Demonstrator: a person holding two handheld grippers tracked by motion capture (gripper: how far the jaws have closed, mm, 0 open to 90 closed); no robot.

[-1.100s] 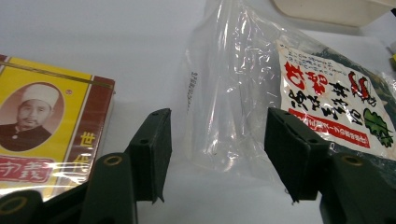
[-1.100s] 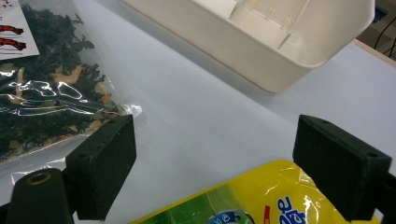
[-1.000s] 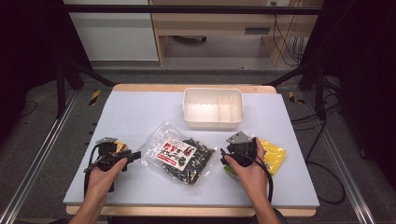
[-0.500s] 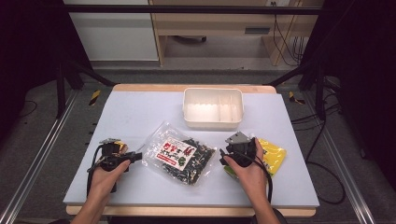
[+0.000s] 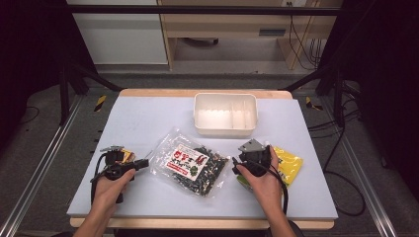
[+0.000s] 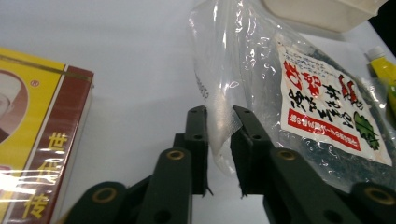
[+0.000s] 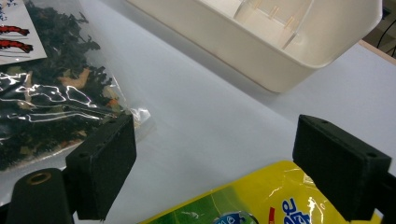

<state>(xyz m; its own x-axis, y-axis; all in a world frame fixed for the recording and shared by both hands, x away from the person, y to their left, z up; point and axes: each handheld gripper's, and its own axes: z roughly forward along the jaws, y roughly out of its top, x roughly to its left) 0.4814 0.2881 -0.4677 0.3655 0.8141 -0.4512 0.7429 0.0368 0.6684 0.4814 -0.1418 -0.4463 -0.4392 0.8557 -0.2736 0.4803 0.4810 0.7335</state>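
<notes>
At the near edge of the pale grey counter (image 5: 148,118), a person's two hands each hold a black gripper. The left gripper (image 6: 219,135), its fingers having just been closing, now pinches the near-left corner of a clear plastic bag of dark dried seaweed with a red-and-white label (image 5: 192,163), which lies flat at the counter's centre. A yellow-and-maroon printed box (image 6: 32,154) beside it is cut off at the frame's edge. To the right, the right gripper (image 7: 224,168) has its fingers wide apart above a yellow-green foil pouch (image 5: 286,163), partly hidden by the hand. Farthest back stands a cream plastic divided tray (image 5: 226,114).
</notes>
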